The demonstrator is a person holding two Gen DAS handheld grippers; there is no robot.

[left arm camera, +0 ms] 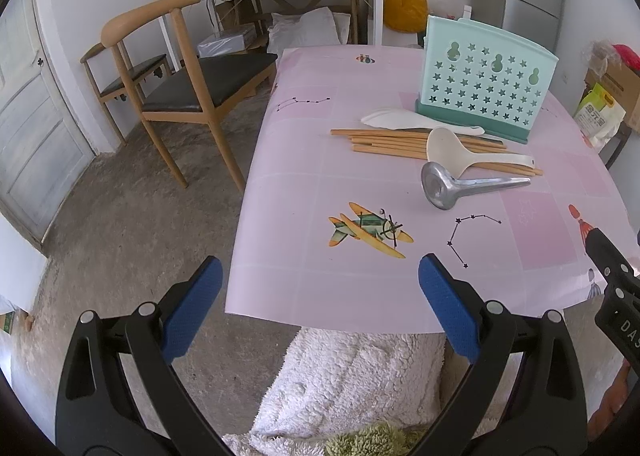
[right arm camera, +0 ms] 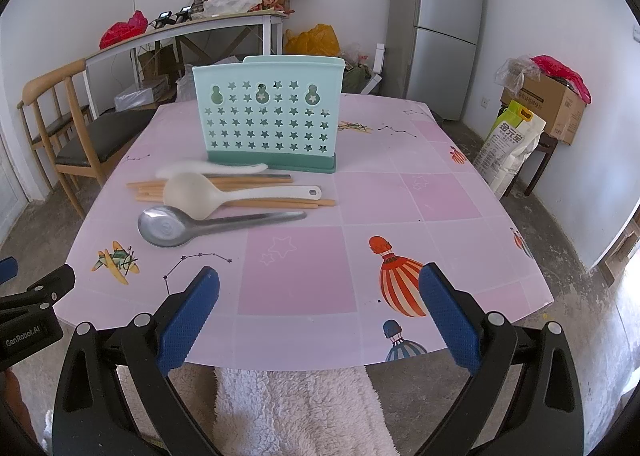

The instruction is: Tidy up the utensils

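Closest to me, my left gripper (left arm camera: 320, 308) hangs over the near edge of the table (left arm camera: 280, 296), and its two blue fingers (left arm camera: 192, 312) are spread wide with nothing between them. My right gripper (right arm camera: 320, 312) is the same: wide open, holding nothing, just over the near edge. Below both I see fluffy white cloth (right arm camera: 296, 412) on the person's lap.

The table has a pink cover with a little plane (left arm camera: 370, 230) and a striped balloon (right arm camera: 402, 286) drawn on it.

A bit farther in lies the metal ladle (right arm camera: 192, 225), flat on the cover. Just behind it is the cream plastic ladle (right arm camera: 216, 195), and it rests on top of a bunch of wooden chopsticks (right arm camera: 232, 197). Behind those lies a white rice paddle (right arm camera: 208, 167), next to the bottom of the holder.

The mint green utensil holder (right arm camera: 270, 115) with star holes stands upright past them all.

Far back I see a wooden chair (left arm camera: 172, 83), a messy side table (right arm camera: 200, 27) and a grey fridge (right arm camera: 440, 27).
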